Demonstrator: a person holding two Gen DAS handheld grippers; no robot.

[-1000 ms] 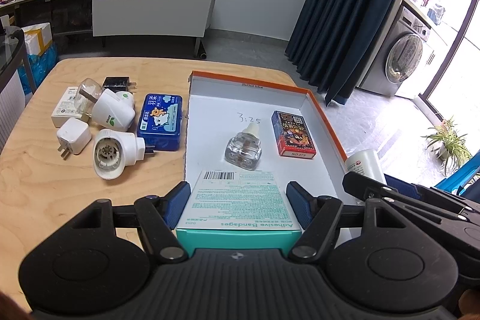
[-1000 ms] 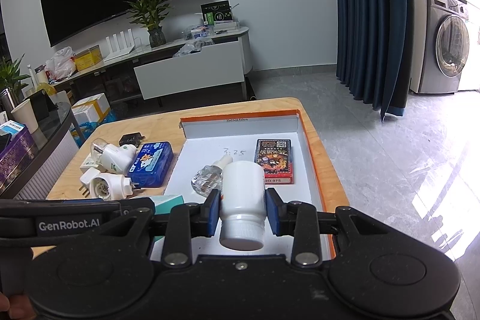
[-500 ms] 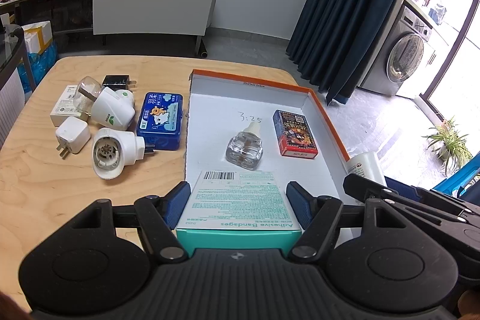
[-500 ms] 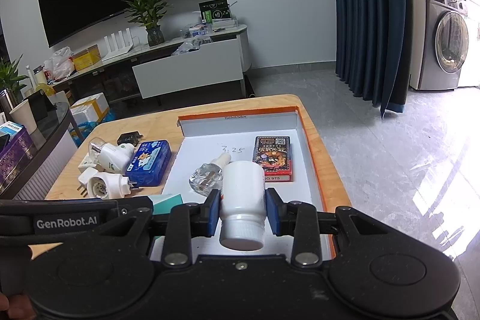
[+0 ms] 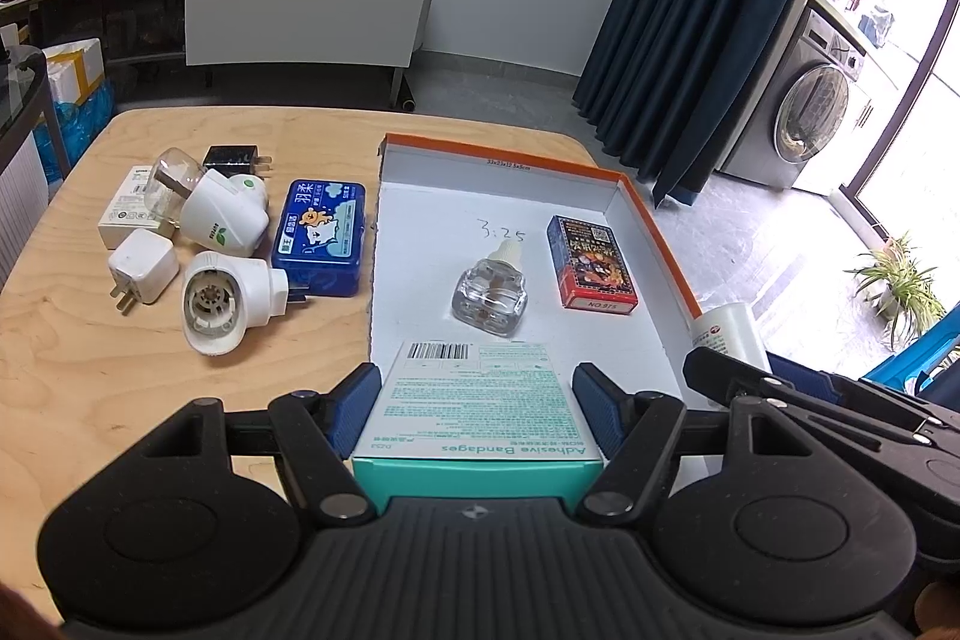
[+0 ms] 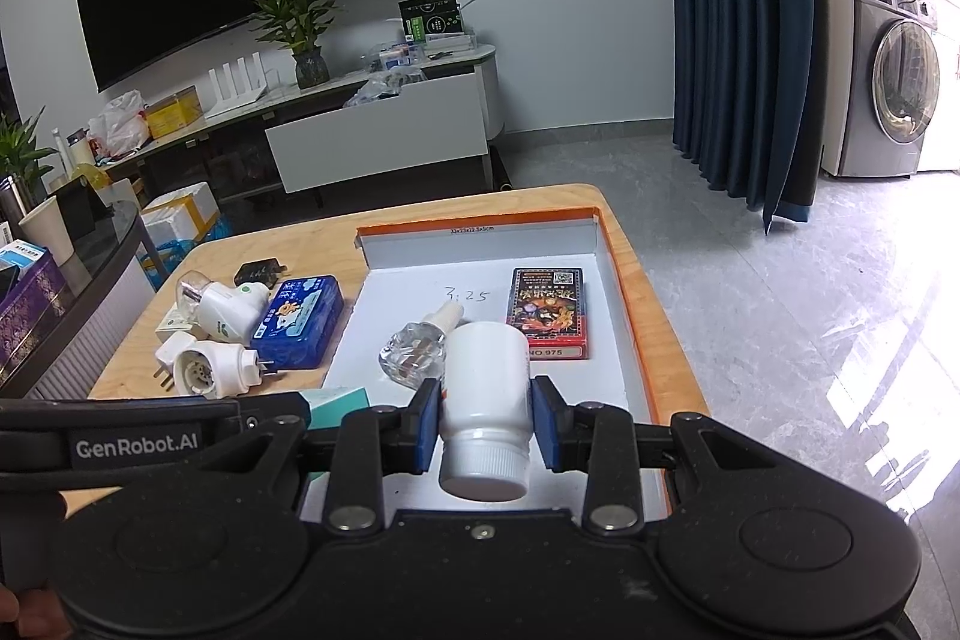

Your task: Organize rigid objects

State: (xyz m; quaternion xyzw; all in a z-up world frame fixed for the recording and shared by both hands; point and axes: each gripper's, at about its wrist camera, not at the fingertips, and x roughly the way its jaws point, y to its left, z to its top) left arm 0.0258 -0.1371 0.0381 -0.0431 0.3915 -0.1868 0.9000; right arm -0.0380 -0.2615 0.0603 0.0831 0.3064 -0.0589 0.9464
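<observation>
the landmark here is the white tray with orange rim [image 5: 659, 232], an open shallow box that lies on the wooden table [image 5: 78, 388]. inside the tray lie two things: a small clear glass bottle [image 5: 491, 287] near the middle, below the handwritten "3:25", and a red card box [image 5: 589, 263] just to the right of this bottle, near the right wall of the tray.

my left gripper [image 5: 476, 409] has its jaws closed on a teal and white adhesive bandages box [image 5: 477, 409], and the blue pads press both its long sides. the box hangs over the near edge of the tray. its long axis runs away from me, with the barcode end pointing to the glass bottle.

my right gripper [image 6: 485, 427] has its jaws closed on a white plastic bottle [image 6: 486, 394], held at the neck part. the bottle is above the near part of the tray, just in front of the glass bottle. its long axis goes along my fingers, the ribbed cap toward me and the bottom toward the far wall of the tray.

to the left of the tray, on the table, there is a blue tin [image 5: 319, 235] just beside the tray wall. further left are two white plug-in devices [image 5: 225, 301], a white charger cube [image 5: 143, 265], a black adapter [image 5: 235, 159] and a flat white box [image 5: 126, 214], all close together.
</observation>
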